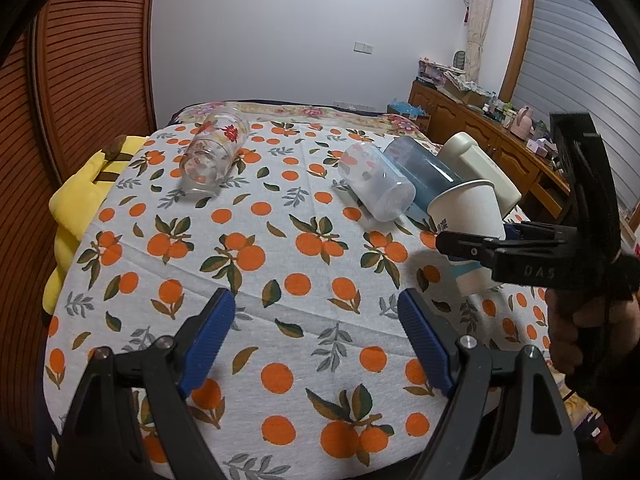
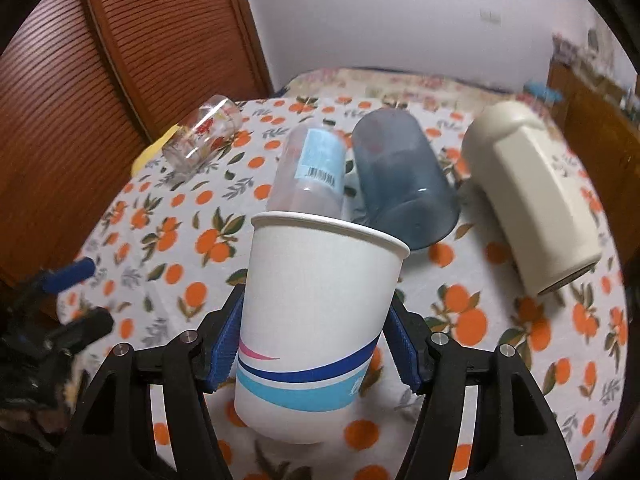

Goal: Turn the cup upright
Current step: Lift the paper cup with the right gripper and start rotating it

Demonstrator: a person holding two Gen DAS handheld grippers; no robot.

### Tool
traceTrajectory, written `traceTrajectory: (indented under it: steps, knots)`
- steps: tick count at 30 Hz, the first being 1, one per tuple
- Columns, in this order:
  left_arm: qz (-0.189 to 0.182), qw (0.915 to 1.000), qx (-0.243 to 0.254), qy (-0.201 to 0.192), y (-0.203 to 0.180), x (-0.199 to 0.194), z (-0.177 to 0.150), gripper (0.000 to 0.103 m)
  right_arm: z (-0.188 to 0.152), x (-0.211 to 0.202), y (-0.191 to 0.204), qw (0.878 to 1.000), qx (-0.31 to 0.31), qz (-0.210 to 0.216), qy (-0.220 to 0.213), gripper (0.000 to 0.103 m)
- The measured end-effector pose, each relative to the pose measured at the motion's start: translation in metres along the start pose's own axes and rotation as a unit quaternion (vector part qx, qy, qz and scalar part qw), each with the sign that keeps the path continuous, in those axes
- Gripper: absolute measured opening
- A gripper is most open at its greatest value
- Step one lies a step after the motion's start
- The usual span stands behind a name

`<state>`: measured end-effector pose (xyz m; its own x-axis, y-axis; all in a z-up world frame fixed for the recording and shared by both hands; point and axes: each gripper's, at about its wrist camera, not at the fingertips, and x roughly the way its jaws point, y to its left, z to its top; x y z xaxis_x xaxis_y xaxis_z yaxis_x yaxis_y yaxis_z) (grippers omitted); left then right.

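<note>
My right gripper [image 2: 312, 340] is shut on a white paper cup [image 2: 316, 304] with blue stripes, holding it nearly upright, rim up, just above the orange-print cloth. In the left wrist view the same cup [image 1: 468, 216] shows at the right, clamped by the right gripper [image 1: 476, 246]. My left gripper [image 1: 316, 320] is open and empty over the near part of the table. A clear flowered glass [image 1: 212, 156] lies on its side at the far left. A frosted plastic cup [image 1: 376, 182], a blue cup [image 1: 424, 176] and a cream mug [image 1: 480, 168] lie on their sides at the right.
The table [image 1: 280, 272] is covered by an orange-print cloth. A yellow cushion [image 1: 76, 208] lies at its left edge beside a wooden slatted door [image 1: 80, 60]. A bed [image 1: 304, 112] stands behind, and a cluttered wooden cabinet [image 1: 480, 128] at the far right.
</note>
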<state>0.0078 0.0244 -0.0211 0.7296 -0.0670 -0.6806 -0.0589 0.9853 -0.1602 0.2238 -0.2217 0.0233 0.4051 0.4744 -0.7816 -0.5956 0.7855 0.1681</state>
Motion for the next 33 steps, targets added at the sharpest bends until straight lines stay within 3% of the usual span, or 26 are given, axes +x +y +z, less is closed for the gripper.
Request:
traceTrajectory:
  steps: [6,12,17,23,29,33]
  knots:
    - [0.001,1.0000,0.000,0.000,-0.001,0.001,0.000,0.084,-0.002,0.000,-0.004,1.000,-0.001,0.003,-0.020,0.066]
    - [0.000,1.0000,-0.002,0.001,0.001,0.003,0.001,0.084,-0.002,-0.016,-0.002,0.997,-0.019,-0.005,-0.078,0.066]
    - [0.000,1.0000,0.000,0.001,0.001,0.003,0.001,0.084,-0.001,-0.008,-0.001,0.998,-0.024,-0.002,-0.064,0.065]
    - [0.001,1.0000,-0.002,0.000,0.003,0.002,0.001,0.084,-0.009,-0.016,0.002,0.995,-0.029,-0.007,-0.091,0.067]
    - [0.000,1.0000,-0.003,0.001,0.002,0.003,0.000,0.084,-0.011,-0.009,-0.004,0.997,-0.017,0.004,-0.070,0.067]
    - [0.001,1.0000,-0.002,0.003,0.002,0.003,0.000,0.084,-0.010,-0.005,-0.006,0.998,-0.016,0.020,-0.049,0.060]
